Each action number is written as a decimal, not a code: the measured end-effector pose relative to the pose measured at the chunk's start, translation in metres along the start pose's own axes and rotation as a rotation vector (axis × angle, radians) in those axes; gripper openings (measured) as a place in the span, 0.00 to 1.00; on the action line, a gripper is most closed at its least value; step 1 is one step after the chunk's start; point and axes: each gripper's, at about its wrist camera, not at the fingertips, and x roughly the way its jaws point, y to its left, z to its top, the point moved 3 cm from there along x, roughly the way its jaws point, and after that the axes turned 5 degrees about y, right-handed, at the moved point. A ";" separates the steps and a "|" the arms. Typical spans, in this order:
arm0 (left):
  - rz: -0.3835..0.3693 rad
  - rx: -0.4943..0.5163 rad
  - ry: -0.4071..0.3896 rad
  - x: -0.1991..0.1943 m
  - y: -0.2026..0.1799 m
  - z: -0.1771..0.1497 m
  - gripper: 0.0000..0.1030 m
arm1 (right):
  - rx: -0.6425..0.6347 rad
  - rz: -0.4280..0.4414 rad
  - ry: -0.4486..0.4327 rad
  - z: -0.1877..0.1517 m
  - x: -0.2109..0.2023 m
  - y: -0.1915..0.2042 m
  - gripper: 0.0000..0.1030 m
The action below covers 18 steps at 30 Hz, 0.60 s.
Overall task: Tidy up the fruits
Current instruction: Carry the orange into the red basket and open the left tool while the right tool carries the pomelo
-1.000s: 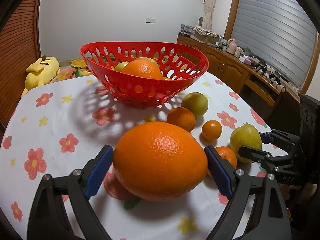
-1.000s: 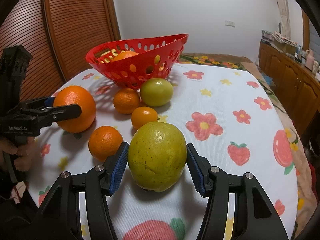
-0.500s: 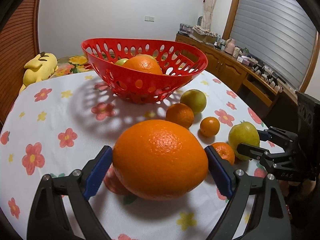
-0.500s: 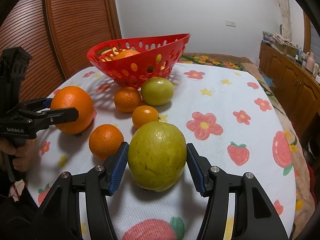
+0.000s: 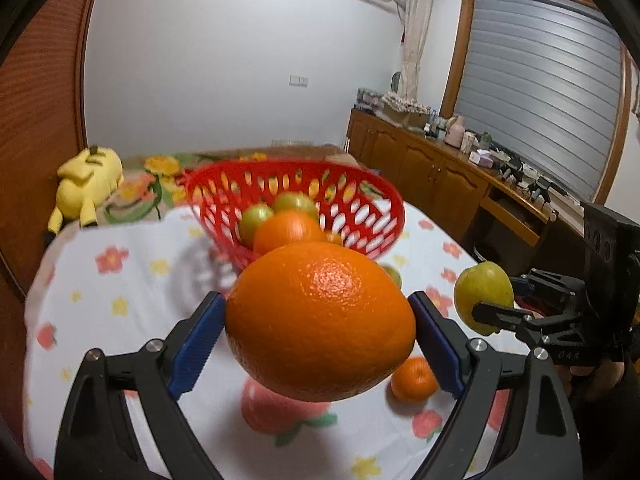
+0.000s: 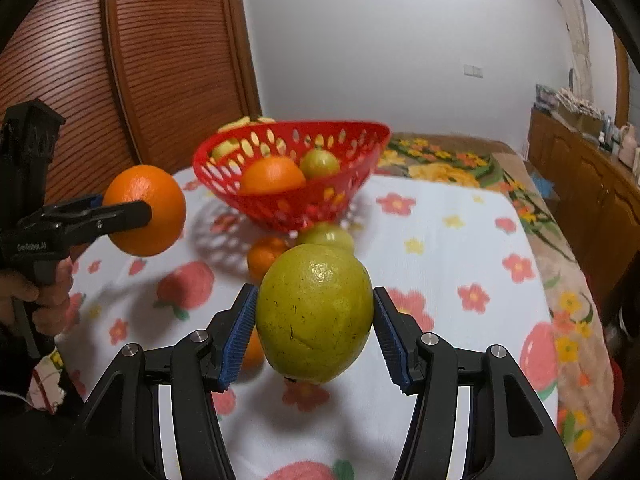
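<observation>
Two fruits ride high, headed for the basket [image 5: 376, 196].
Left gripper [image 5: 320, 320] fingers clamp the orange [image 5: 320, 320], right gripper [image 6: 314, 316] fingers clamp the green fruit [image 6: 314, 316], both clear of the table [image 6: 460, 248], level with the rim.

Background only, from my two cameras. Round table under a white cloth printed with red flowers and strawberries [image 5: 132, 280]. Yellow plush toy [image 5: 86, 184] lies behind it, on a floral bedspread [image 6: 448, 160]. Brown slatted wooden door [image 6: 132, 60] on my left. White wall with a small white switch plate [image 5: 299, 79]. Long wooden sideboard [image 5: 432, 168] along the right, top cluttered with small items too blurred to name. Grey roller shutter [image 5: 540, 88] above it, pale curtain [image 5: 412, 32] beside it.
</observation>
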 end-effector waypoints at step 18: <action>0.013 0.079 0.038 0.065 -0.004 0.065 0.88 | -0.061 0.015 -0.040 0.067 0.015 -0.015 0.57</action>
